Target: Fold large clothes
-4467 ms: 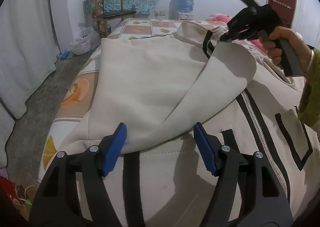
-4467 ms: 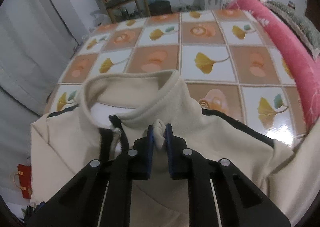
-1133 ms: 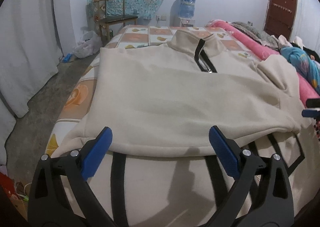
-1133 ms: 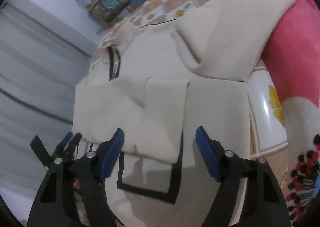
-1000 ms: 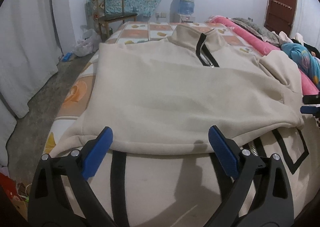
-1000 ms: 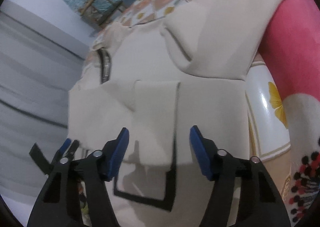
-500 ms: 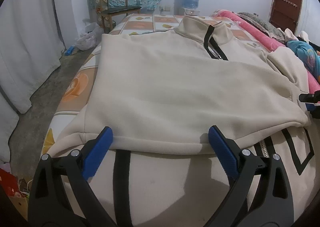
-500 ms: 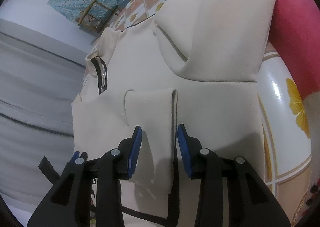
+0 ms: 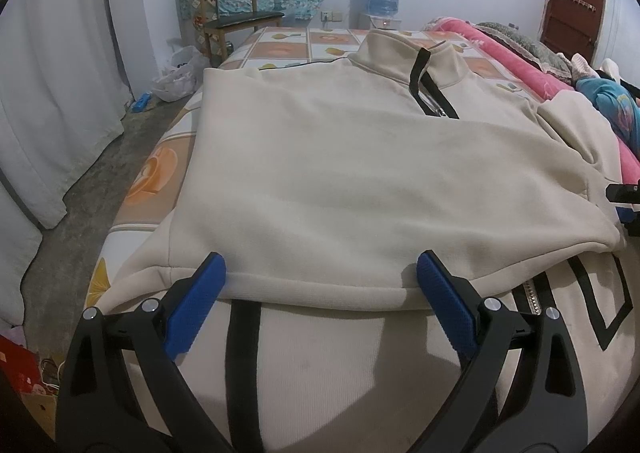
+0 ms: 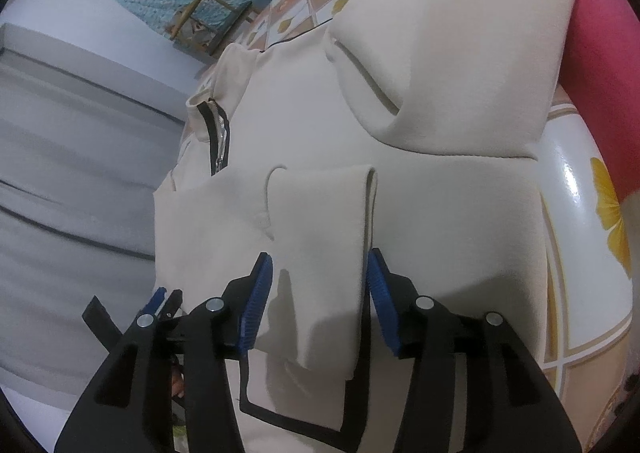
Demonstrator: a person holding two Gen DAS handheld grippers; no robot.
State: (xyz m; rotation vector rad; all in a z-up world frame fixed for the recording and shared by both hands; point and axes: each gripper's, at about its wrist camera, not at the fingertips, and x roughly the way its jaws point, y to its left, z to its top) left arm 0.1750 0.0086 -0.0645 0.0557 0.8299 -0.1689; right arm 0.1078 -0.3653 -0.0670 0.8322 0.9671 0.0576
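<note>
Since the early frames the left sleeve (image 9: 360, 181) has gone from lifted near the collar, pinched in the right tool (image 10: 320, 293), to lying flat across the chest of the cream jacket (image 9: 320, 365), which is spread front-up on the bed (image 9: 152, 173). The right tool's jaws narrowed over the cuff (image 10: 320, 253) half a second ago and have just been opening again; the cuff lies between the pads, untouched, so released. Left tool (image 9: 320, 293): jaws wide, empty, hovering over the lower edge of the folded sleeve.

Step in hand, as I judge it: finish laying this sleeve, then deal with the other sleeve (image 10: 460, 53), which is bunched against the pink blanket (image 10: 600, 53).

Notes for doing it well:
- Leave the cuff inside the jacket's outline; it sits over the black-outlined pocket (image 10: 296, 413), so check it is square.
- Lift the tool clear without dragging the fleece.
- Pinch the far sleeve near its cuff, one layer only.
- Keep the zip (image 9: 430, 101) centred.
</note>
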